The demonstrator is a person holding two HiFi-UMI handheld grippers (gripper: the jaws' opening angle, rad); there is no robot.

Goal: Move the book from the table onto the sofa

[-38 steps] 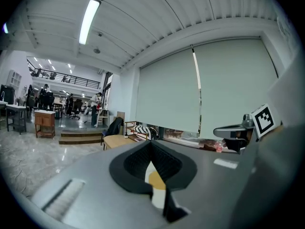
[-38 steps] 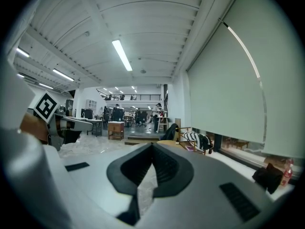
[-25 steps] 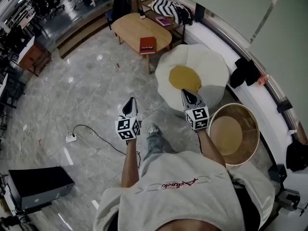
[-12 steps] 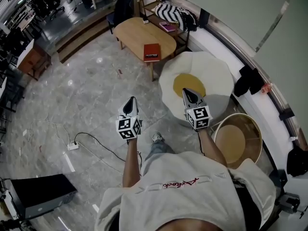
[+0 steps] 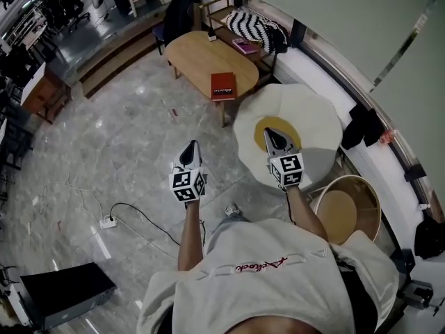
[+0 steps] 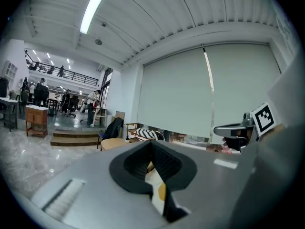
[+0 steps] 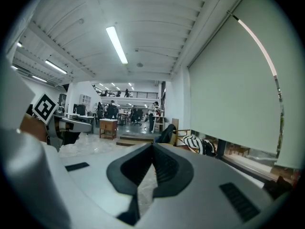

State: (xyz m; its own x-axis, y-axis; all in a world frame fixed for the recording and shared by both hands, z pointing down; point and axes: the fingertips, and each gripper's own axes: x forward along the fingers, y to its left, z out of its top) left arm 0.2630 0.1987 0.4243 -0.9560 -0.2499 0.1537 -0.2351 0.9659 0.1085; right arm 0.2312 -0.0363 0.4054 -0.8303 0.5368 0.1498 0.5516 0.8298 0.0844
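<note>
Red book [image 5: 223, 86] lies flat on the oval wooden table [image 5: 195, 47], at the table's end nearest the person and close to its edge, with nothing touching it. Just beyond that end of the table sits a big fried-egg-shaped cushion [image 5: 309, 113], white with a yellow centre. At the table's far side is a wooden-framed seat carrying a black-and-white striped cushion [image 5: 254, 25], and a dark jacket [image 5: 181, 7] hangs by the table's far end. Both grippers are held out in front of the person, well short of the table, pointing towards it and close to level. The left gripper [image 5: 189, 146] is over bare marble floor [image 5: 118, 138], and the right gripper [image 5: 270, 135] shows against the egg cushion. In the left gripper view the left gripper's [image 6: 151, 146] jaws are pressed together with nothing between them. The right gripper view shows the right gripper [image 7: 152, 150] closed the same way and empty. A round wooden tub [image 5: 348, 211] stands farther from the table, beside the person's right arm.
</note>
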